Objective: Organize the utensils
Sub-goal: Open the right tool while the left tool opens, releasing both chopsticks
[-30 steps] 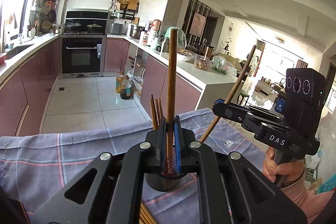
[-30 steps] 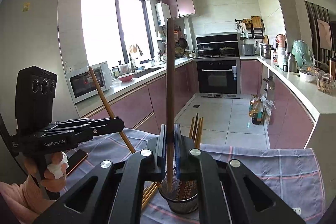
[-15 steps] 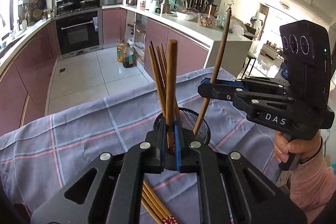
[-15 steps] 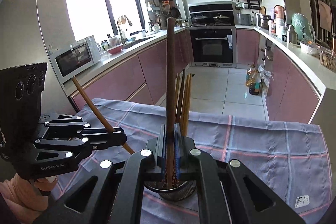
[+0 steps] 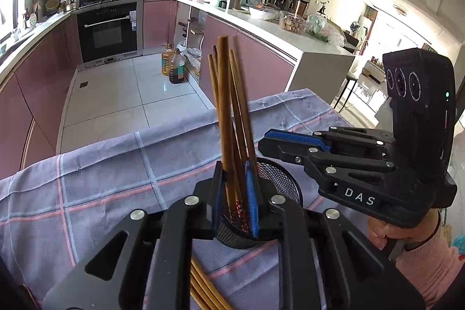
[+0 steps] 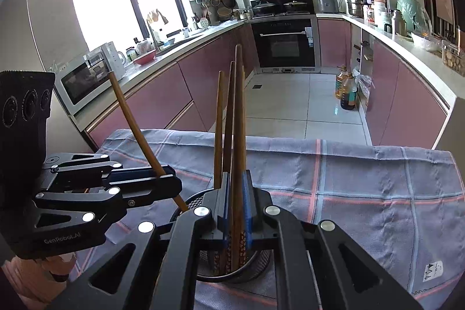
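A black mesh holder [image 5: 282, 179] [image 6: 261, 260] stands on the checked cloth [image 5: 101, 179] with several brown chopsticks upright in it. My left gripper [image 5: 235, 170] [image 6: 174, 182] hangs over its rim. Its jaws are opening, with a gap beside the chopstick [image 5: 223, 106] [image 6: 130, 121] that leans between them, lower end in the holder. My right gripper [image 6: 236, 176] [image 5: 263, 140] comes in from the other side. Its jaws are opening slightly around a chopstick [image 6: 239, 106] that stands in the holder. Several loose chopsticks [image 5: 203, 289] lie on the cloth under my left gripper.
The cloth-covered table ends just beyond the holder, with tiled kitchen floor [image 6: 290, 106] past it. Pink cabinets and counters run along both sides. A hand in a pink sleeve [image 5: 412, 252] holds the right gripper.
Both grippers sank and tipped down over the holder, bringing their chopsticks' lower ends into it. The left jaws have parted. In the left wrist view no chopstick sticks up from the right gripper now.
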The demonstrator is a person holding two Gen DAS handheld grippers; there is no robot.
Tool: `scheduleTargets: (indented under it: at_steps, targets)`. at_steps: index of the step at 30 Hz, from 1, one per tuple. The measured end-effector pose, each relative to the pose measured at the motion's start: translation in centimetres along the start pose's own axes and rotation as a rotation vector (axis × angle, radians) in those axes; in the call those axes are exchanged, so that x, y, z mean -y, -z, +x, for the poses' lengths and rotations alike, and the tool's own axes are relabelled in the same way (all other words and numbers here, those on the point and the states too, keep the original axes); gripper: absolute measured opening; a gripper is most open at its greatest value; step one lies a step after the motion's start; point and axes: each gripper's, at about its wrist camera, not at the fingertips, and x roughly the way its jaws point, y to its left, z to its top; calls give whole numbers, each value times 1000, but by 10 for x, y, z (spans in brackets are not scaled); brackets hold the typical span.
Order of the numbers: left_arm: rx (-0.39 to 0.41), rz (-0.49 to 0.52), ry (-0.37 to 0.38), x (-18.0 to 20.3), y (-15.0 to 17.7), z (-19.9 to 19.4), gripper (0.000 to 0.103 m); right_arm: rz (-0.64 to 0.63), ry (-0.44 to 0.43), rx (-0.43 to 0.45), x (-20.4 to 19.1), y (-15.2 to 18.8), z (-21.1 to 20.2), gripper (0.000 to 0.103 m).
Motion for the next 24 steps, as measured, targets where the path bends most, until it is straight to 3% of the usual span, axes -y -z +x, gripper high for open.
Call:
scheduleTargets:
  at_steps: [6,15,20,24]
  targets:
    - [43,0,-5,-3,6,-7,21,10,-14,15,0,7,-5,23]
    - [89,-14,-5,-12,20,-26,22,-12,-77,46,-20,29,-27,37]
    - [116,6,-53,-13,45,-46,33,-46,-131,47,-34,46,-41,44]
    - [113,-3,-105,-19,72,-58,36,-59,-158,19,-40,62,-42,50]
